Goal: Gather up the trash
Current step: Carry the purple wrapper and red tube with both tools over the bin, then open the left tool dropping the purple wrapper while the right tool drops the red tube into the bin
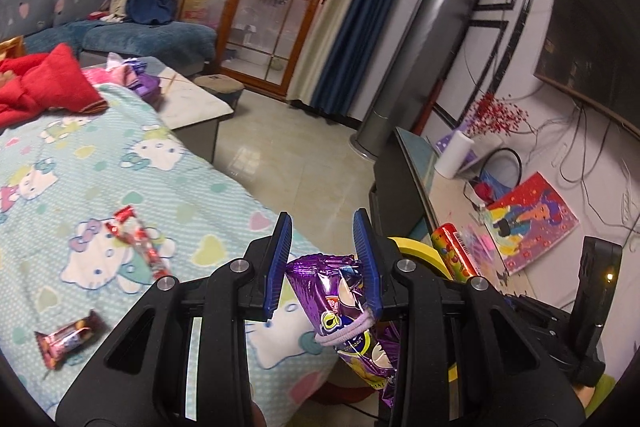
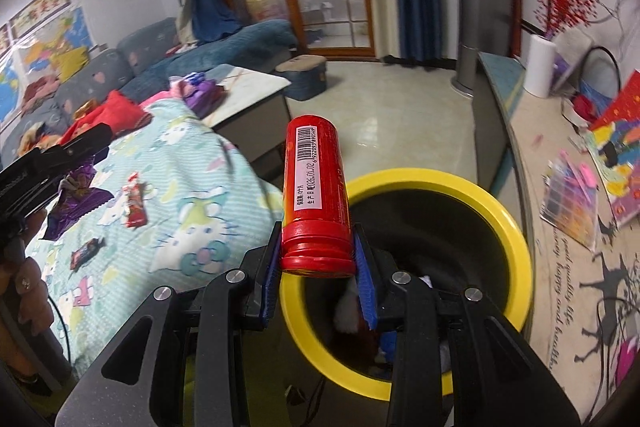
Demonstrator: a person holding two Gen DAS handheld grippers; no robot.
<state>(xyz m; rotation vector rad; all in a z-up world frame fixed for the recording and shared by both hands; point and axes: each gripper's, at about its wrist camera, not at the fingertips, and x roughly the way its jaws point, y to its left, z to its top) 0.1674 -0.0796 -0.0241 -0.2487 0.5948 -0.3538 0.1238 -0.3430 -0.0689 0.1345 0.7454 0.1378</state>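
Right gripper (image 2: 316, 251) clamped on red canister (image 2: 314, 187), held over the rim of yellow bin (image 2: 516, 227). Left gripper (image 1: 322, 227) pinches purple snack bag (image 1: 340, 287), jaws narrow; bag hangs back between the fingers.

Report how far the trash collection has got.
Done: some rubbish already lies inside the yellow-rimmed bin. In hand: the right gripper holds a red can at the bin's edge, and the left gripper holds a purple snack bag. Left: a red wrapper and a small candy bar on the blanket.
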